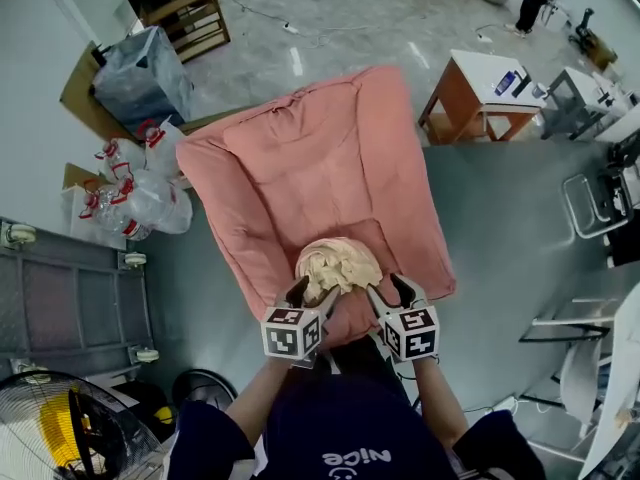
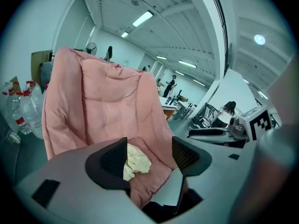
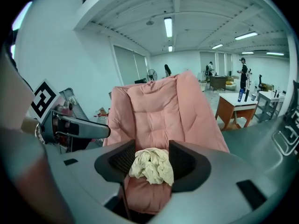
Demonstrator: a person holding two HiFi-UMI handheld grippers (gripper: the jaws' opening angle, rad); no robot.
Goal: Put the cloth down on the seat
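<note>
Crumpled cream cloth (image 1: 338,266) lower centre, on pink padded seat (image 1: 330,158) front edge. Left hand-held gripper (image 1: 308,294) released, right hand-held gripper (image 1: 393,290) spread around it; pullback could snag, drag it off.

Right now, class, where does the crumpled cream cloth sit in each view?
Head view: crumpled cream cloth, lower centre.
Left gripper view: low, just left of centre.
Right gripper view: low centre.
Shared landmark: the pink padded chair under it.
</note>
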